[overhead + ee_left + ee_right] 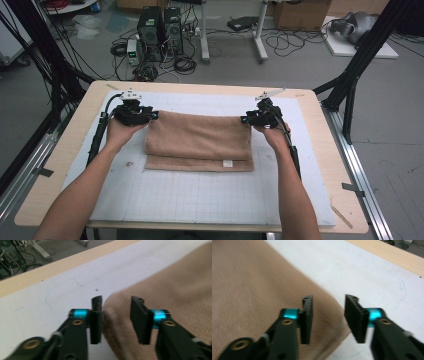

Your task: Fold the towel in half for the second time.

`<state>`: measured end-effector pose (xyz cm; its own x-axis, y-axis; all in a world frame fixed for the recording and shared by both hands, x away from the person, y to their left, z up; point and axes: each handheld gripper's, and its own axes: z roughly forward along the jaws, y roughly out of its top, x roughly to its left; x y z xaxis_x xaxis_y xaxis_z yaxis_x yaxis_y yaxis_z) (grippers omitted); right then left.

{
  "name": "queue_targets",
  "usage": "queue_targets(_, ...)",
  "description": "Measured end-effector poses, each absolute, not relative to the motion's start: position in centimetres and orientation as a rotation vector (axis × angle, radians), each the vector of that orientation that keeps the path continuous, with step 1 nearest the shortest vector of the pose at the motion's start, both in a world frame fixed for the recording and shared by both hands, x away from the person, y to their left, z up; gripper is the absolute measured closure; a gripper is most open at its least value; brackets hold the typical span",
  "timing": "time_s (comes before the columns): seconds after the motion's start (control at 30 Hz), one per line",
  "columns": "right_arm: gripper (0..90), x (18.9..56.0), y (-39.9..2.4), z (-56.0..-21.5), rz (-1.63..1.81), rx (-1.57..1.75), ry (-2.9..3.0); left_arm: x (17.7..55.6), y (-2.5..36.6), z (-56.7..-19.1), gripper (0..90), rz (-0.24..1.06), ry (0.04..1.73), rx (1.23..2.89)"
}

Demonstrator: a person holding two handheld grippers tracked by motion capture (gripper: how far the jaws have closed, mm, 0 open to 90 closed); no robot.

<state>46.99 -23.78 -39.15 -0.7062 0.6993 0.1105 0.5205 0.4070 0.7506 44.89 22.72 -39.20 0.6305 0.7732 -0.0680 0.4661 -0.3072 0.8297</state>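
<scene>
A tan towel (pixel 200 140) lies folded on the white gridded mat (pixel 200 200), its upper layer set back from the lower near edge, where a small white label (pixel 227 163) shows. My left gripper (pixel 155 116) is at the towel's far left corner. In the left gripper view the jaws (pixel 116 312) stand apart with the towel (pixel 175 285) corner loose between them, and no pad presses on it. My right gripper (pixel 243 120) is at the far right corner. Its jaws (pixel 328 312) are apart over the towel (pixel 249 290) edge.
The mat lies on a light wooden table (pixel 65 145) with aluminium rails along both sides. Black frame posts (pixel 360 65) rise at the far corners. On the floor behind the table are computer towers (pixel 160 32), cables and cardboard boxes.
</scene>
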Motion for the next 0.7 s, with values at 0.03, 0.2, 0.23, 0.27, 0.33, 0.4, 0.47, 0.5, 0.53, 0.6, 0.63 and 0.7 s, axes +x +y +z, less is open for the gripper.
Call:
queue_targets(0.03, 49.0, 46.9, -23.8, -39.3, 1.18, 1.095, 2.454, 44.7, 22.9, -39.4, 56.1, 0.423, 0.969, 1.97)
queue_targets(0.2, 45.1, 44.8, -23.5, -39.4, 1.165, 1.035, 2.486, 42.4, 23.3, -40.3, 55.0, 0.391, 0.913, 1.988)
queue_targets(0.23, 44.3, 44.2, -23.4, -39.3, 1.154, 1.022, 2.491, 42.0, 23.3, -40.5, 55.0, 0.367, 0.904, 2.008)
queue_targets(0.27, 44.4, 43.7, -23.4, -39.3, 1.156, 1.003, 2.492, 41.5, 23.2, -40.6, 54.7, 0.351, 0.888, 2.031)
queue_targets(0.33, 44.4, 42.6, -23.5, -39.3, 1.173, 0.982, 2.495, 40.4, 23.2, -40.8, 55.9, 0.366, 0.854, 2.029)
queue_targets(0.4, 45.1, 41.4, -23.6, -39.3, 1.184, 0.956, 2.505, 39.5, 23.3, -41.1, 55.9, 0.33, 0.837, 2.023)
queue_targets(0.47, 46.0, 40.2, -23.6, -39.4, 1.2, 0.931, 2.505, 38.7, 23.4, -41.4, 55.9, 0.334, 0.827, 2.042)
queue_targets(0.5, 47.1, 39.7, -23.7, -39.5, 1.216, 0.921, 2.505, 38.4, 23.6, -41.7, 56.2, 0.32, 0.826, 2.036)
queue_targets(0.53, 48.1, 39.1, -23.7, -39.7, 1.217, 0.901, 2.512, 38.3, 23.6, -41.8, 56.7, 0.321, 0.825, 2.04)
queue_targets(0.6, 48.8, 38.6, -23.7, -40.1, 1.205, 0.894, 2.527, 38.0, 23.7, -42.1, 58.2, 0.322, 0.828, 2.041)
queue_targets(0.63, 50.5, 38.3, -23.7, -40.3, 1.216, 0.89, 2.536, 38.0, 23.7, -42.3, 59.7, 0.315, 0.825, 2.047)
queue_targets(0.7, 52.1, 37.8, -23.6, -40.8, 1.222, 0.877, 2.557, 37.9, 23.5, -42.7, 61.0, 0.283, 0.806, 2.077)
